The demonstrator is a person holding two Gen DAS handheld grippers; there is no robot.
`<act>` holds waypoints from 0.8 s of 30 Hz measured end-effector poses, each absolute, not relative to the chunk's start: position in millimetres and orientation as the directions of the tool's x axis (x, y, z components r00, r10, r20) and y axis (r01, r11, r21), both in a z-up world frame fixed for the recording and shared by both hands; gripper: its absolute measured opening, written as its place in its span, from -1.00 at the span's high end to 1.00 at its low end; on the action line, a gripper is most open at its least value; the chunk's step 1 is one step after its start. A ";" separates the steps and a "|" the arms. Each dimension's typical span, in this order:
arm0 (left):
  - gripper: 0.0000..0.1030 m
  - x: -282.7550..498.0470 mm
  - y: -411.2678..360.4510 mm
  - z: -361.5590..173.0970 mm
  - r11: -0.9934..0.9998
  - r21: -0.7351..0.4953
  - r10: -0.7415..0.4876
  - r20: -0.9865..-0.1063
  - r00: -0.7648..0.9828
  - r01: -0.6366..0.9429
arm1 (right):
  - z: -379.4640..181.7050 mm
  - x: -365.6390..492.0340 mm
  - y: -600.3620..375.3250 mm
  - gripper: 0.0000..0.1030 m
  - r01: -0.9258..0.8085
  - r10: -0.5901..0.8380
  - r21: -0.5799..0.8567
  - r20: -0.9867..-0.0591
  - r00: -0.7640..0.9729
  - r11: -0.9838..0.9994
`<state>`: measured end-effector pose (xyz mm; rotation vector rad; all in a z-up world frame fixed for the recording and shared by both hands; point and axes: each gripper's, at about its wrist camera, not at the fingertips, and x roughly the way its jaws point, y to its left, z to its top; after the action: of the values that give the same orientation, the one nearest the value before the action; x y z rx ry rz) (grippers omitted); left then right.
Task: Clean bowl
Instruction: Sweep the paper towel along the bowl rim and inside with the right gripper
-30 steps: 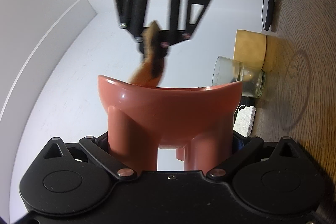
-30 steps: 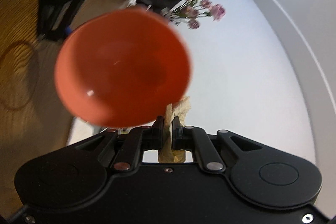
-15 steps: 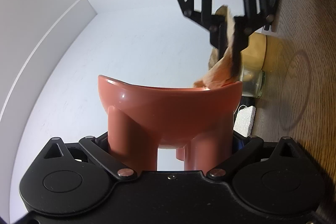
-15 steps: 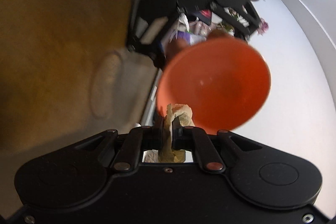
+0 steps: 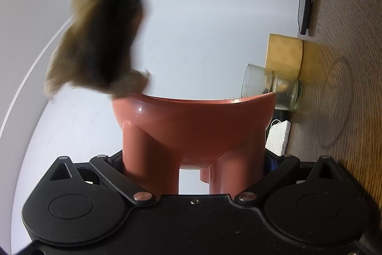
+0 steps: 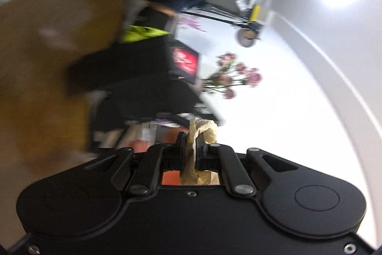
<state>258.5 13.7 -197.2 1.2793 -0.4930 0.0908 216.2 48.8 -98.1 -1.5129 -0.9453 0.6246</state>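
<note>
Two grippers, one bowl, one rag. Versus half a second back: in the left wrist view the right gripper sat at about 1 o'clock above the bowl's right rim, sharp; it is now a blurred dark mass at 10–11 o'clock, with the tan rag smeared over the bowl's left rim. In the right wrist view the bowl filled mid-frame before; now only orange slivers show at 6 o'clock behind the fingers, and the scene has swung to a dark blur with pink flowers at 3 o'clock of centre. The red-orange footed bowl has not shifted in the left view: same spot, same tilt. The left gripper is clamped on the bowl's legs, jaws spread wide around them, bowl rim at 12 o'clock from the fingers, mouth facing away from the camera. The right gripper's jaws are pinched narrow on the rag, which pokes out at 12 o'clock between the fingertips in its own view. Rag's lower edge meets the bowl rim at the left end; real contact cannot be told through the blur. The bowl's inside is hidden. A glass jar lying at 3 o'clock is partly cut by the bowl rim, with a wooden cylinder behind it and a white block below. The wood tabletop runs down the right edge. The dark shapes at upper left of the right view are too blurred to name.
</note>
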 end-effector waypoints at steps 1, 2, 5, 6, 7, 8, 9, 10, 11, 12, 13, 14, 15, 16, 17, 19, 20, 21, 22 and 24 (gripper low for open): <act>-0.89 258.4 13.7 -197.2 0.299 0.894 -0.204 0.401 0.893 -0.334 | -92.6 220.2 51.5 0.85 0.222 0.835 -0.975 0.142 0.531 0.024; -0.89 258.4 13.7 -197.1 0.299 0.894 -0.204 0.401 0.893 -0.333 | -83.7 226.9 56.7 0.85 0.237 0.826 -0.971 0.163 0.540 0.036; -0.89 258.3 13.6 -196.7 0.299 0.894 -0.204 0.401 0.893 -0.333 | -72.5 243.0 60.4 0.85 0.266 0.788 -0.961 0.221 0.575 0.076; -0.89 258.3 13.5 -196.6 0.299 0.894 -0.204 0.401 0.893 -0.334 | -68.5 248.2 61.4 0.85 0.266 0.774 -0.960 0.235 0.588 0.090; -0.89 258.2 13.5 -196.4 0.299 0.894 -0.204 0.401 0.893 -0.334 | -64.7 252.2 61.8 0.85 0.263 0.763 -0.960 0.244 0.599 0.100; -0.89 258.2 13.5 -196.2 0.299 0.894 -0.204 0.401 0.893 -0.334 | -58.9 258.9 62.1 0.85 0.257 0.743 -0.960 0.253 0.620 0.112; -0.89 258.1 13.5 -196.1 0.299 0.894 -0.204 0.401 0.893 -0.334 | -55.5 265.8 62.3 0.85 0.254 0.724 -0.960 0.258 0.640 0.117; -0.89 258.1 13.4 -195.9 0.299 0.894 -0.204 0.401 0.893 -0.334 | -54.6 271.1 62.0 0.85 0.256 0.712 -0.960 0.260 0.652 0.116; -0.89 258.1 13.4 -195.7 0.299 0.894 -0.204 0.402 0.893 -0.334 | -53.8 277.8 62.0 0.85 0.255 0.697 -0.960 0.259 0.668 0.112; -0.89 258.0 13.4 -195.6 0.299 0.894 -0.204 0.402 0.893 -0.334 | -53.4 285.8 62.7 0.85 0.250 0.679 -0.962 0.257 0.687 0.111; -0.89 258.0 13.3 -195.4 0.299 0.894 -0.204 0.402 0.893 -0.334 | -53.9 290.9 64.1 0.85 0.244 0.665 -0.963 0.256 0.702 0.113; -0.89 257.9 13.3 -195.3 0.299 0.894 -0.204 0.402 0.893 -0.334 | -55.0 296.9 65.5 0.85 0.235 0.647 -0.965 0.253 0.719 0.116; -0.89 257.9 13.3 -195.1 0.299 0.894 -0.204 0.402 0.893 -0.334 | -57.2 303.4 66.8 0.85 0.222 0.628 -0.968 0.245 0.739 0.116; -0.89 257.8 13.2 -194.9 0.299 0.894 -0.204 0.402 0.893 -0.334 | -59.6 306.7 67.9 0.85 0.212 0.617 -0.971 0.235 0.751 0.113; -0.89 257.8 13.2 -194.8 0.299 0.894 -0.204 0.402 0.893 -0.334 | -63.0 310.5 68.0 0.85 0.199 0.606 -0.974 0.223 0.763 0.107; -0.89 259.3 12.3 -194.3 0.299 0.894 -0.204 0.402 0.893 -0.334 | -71.7 314.6 61.4 0.85 0.172 0.596 -0.982 0.187 0.781 0.082; -0.89 261.6 11.0 -193.8 0.299 0.894 -0.204 0.402 0.893 -0.334 | -77.2 312.9 59.4 0.85 0.160 0.593 -0.985 0.166 0.788 0.063; -0.89 262.5 10.5 -193.7 0.299 0.894 -0.204 0.402 0.893 -0.334 | -82.6 312.9 57.7 0.85 0.150 0.591 -0.988 0.148 0.793 0.046; -0.89 262.1 10.7 -194.0 0.299 0.894 -0.204 0.402 0.893 -0.334 | -88.5 312.8 55.9 0.85 0.138 0.588 -0.990 0.127 0.799 0.026; -0.89 261.5 11.0 -193.9 0.299 0.894 -0.204 0.402 0.893 -0.334 | -102.6 311.5 51.2 0.85 0.109 0.585 -0.994 0.078 0.807 -0.018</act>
<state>261.5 11.0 -193.9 1.2792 -0.4937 0.0907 311.5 51.2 -102.6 -1.5643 -0.5707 0.4128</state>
